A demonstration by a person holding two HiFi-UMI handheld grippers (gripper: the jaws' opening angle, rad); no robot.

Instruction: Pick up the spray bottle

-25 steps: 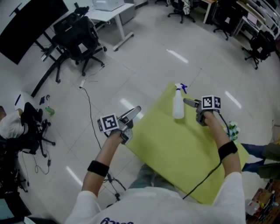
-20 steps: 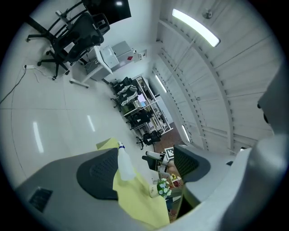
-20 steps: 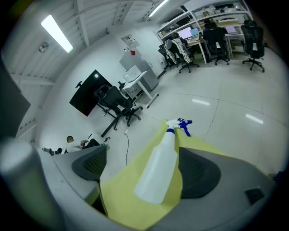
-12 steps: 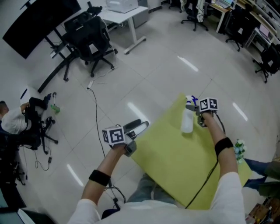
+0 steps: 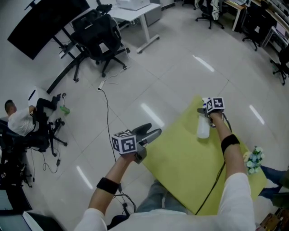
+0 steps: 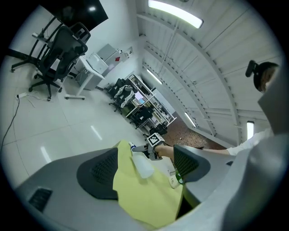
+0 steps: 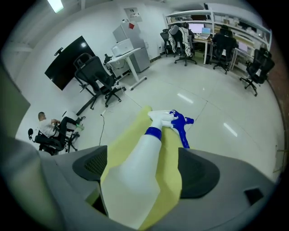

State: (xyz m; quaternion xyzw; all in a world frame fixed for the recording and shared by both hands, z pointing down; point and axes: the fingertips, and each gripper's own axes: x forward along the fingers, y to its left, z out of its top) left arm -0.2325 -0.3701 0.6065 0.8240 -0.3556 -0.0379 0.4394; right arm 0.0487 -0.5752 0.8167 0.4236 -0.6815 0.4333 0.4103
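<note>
The spray bottle (image 5: 202, 127) is white with a blue collar and trigger, and it rests near the far corner of the yellow table (image 5: 180, 167). My right gripper (image 5: 203, 111) is at the bottle's top end. In the right gripper view the bottle (image 7: 135, 176) runs between the wide-apart jaws of the right gripper (image 7: 144, 173), and yellow shows between the bottle and the right pad. My left gripper (image 5: 151, 131) is open at the table's left edge, holding nothing. From the left gripper view the bottle (image 6: 144, 166) appears beyond the open jaws.
Black office chairs (image 5: 101, 43) and a white desk (image 5: 135, 6) stand on the glossy floor beyond the table. A cable (image 5: 107, 113) trails across the floor. A person (image 5: 18, 122) sits at far left. A small green-and-white item (image 5: 254, 158) lies at the table's right edge.
My right gripper has moved forward to the bottle, and its jaws now stand on either side of it. The left gripper stays open by the table's edge. The head view has shifted.
</note>
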